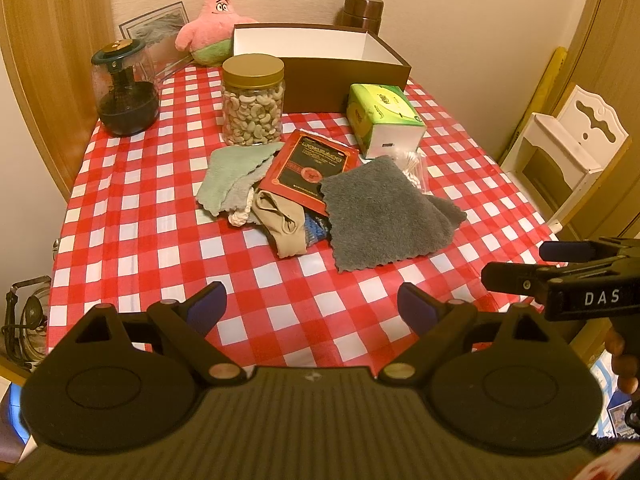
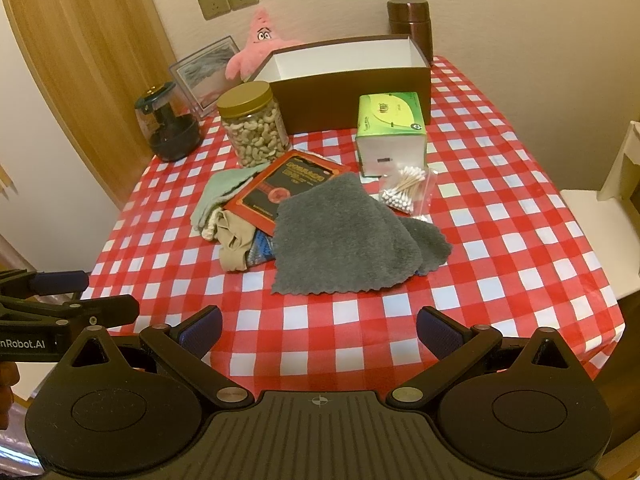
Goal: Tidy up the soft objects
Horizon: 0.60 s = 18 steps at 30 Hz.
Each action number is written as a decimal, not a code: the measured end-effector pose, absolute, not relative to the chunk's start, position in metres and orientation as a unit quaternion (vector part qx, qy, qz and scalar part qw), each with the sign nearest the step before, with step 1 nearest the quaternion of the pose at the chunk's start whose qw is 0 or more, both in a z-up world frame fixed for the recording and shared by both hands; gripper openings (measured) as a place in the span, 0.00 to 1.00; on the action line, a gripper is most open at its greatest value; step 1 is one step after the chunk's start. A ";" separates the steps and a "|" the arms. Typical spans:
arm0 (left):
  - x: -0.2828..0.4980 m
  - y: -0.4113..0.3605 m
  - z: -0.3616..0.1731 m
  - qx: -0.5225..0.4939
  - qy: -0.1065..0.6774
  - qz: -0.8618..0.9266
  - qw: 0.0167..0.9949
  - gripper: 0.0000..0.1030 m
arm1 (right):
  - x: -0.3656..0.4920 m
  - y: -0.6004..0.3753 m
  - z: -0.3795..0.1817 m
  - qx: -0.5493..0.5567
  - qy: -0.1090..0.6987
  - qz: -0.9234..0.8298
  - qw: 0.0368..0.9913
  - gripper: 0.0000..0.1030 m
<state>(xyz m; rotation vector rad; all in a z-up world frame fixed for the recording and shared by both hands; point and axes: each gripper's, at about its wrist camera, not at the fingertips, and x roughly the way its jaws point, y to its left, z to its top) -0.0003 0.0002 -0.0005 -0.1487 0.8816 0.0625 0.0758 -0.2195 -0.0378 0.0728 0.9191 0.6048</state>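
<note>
Both tools, left (image 1: 312, 300) and right (image 2: 318, 324), hung spread wide and empty over the surface's (image 1: 132, 208) near edge, apparently poised to lift the grey cloth (image 2: 344, 236) and neighbouring soft heap toward the empty box (image 2: 344, 76) behind.

cashew jar (image 1: 253, 101), tissue pack (image 1: 382, 119), cotton swabs (image 2: 404, 193)

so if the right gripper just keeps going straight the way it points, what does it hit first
Most likely the grey cloth: the open right gripper points at its near edge across bare tablecloth. Depth is unclear, so it could pass above it.
</note>
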 end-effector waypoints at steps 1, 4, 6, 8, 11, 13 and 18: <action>0.000 0.000 -0.001 -0.072 0.426 0.030 0.901 0.89 | 0.076 -0.219 -0.038 0.034 0.437 0.287 0.852 1.00; 0.000 0.000 0.000 -0.072 0.427 0.030 0.901 0.89 | 0.076 -0.219 -0.038 0.035 0.436 0.287 0.852 1.00; 0.000 0.000 -0.001 -0.072 0.427 0.030 0.901 0.89 | 0.076 -0.220 -0.038 0.035 0.437 0.287 0.852 1.00; 0.001 0.000 -0.004 -0.072 0.427 0.030 0.901 0.89 | 0.076 -0.220 -0.038 0.035 0.436 0.288 0.852 1.00; 0.000 0.001 -0.006 -0.072 0.427 0.030 0.901 0.89 | 0.077 -0.220 -0.039 0.035 0.436 0.288 0.852 1.00; 0.001 0.002 -0.009 -0.072 0.427 0.030 0.901 0.89 | 0.077 -0.219 -0.039 0.035 0.436 0.288 0.852 1.00; 0.003 0.002 -0.010 -0.072 0.428 0.030 0.900 0.89 | 0.077 -0.219 -0.039 0.036 0.436 0.288 0.852 1.00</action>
